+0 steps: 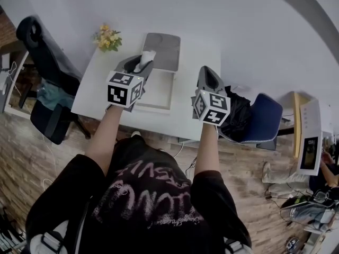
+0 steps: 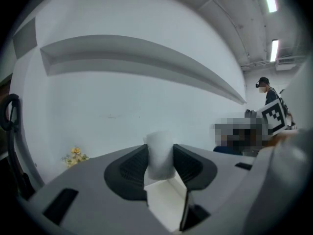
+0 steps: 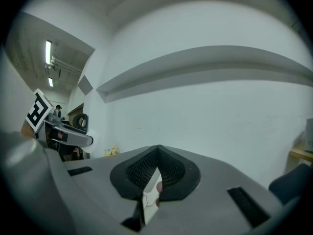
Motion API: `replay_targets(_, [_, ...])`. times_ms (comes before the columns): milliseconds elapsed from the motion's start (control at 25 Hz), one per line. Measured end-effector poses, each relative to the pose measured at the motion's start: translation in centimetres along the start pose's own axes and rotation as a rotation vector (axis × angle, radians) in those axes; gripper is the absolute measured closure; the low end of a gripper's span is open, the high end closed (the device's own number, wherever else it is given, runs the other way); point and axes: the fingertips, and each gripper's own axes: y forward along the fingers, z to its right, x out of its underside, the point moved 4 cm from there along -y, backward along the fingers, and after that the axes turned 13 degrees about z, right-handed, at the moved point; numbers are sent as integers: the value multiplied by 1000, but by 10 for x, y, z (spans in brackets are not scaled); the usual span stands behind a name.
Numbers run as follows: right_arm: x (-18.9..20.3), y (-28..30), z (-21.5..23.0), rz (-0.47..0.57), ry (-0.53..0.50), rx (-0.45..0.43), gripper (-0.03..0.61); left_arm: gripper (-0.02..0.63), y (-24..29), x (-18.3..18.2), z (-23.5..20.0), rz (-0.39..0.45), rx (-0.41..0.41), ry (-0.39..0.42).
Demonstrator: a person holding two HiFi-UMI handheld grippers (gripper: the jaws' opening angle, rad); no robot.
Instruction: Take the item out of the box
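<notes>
Nearest, the person's dark shirt (image 1: 143, 200) fills the foreground; beyond it the left gripper (image 1: 142, 63) hangs above the open white box (image 1: 168, 93), jaws fairly wide, clamped on a white cylindrical item (image 2: 160, 151). Gripped near one end only, it could slide out if the wrist tips. Its long axis seems to follow the jaws, free end toward the box's lid (image 1: 163, 51). Beside the box, the right gripper (image 3: 157, 169) is closed, empty.
</notes>
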Motion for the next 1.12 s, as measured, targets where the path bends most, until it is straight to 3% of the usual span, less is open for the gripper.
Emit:
replay_targets(320, [-4,0,-2,7,-13,-10,569,449,-5,-14,1,69,-3,30])
replay_targets(1120, [1,5,6,-1,-9,-11,569,451,1,-9,2,82,-2,36])
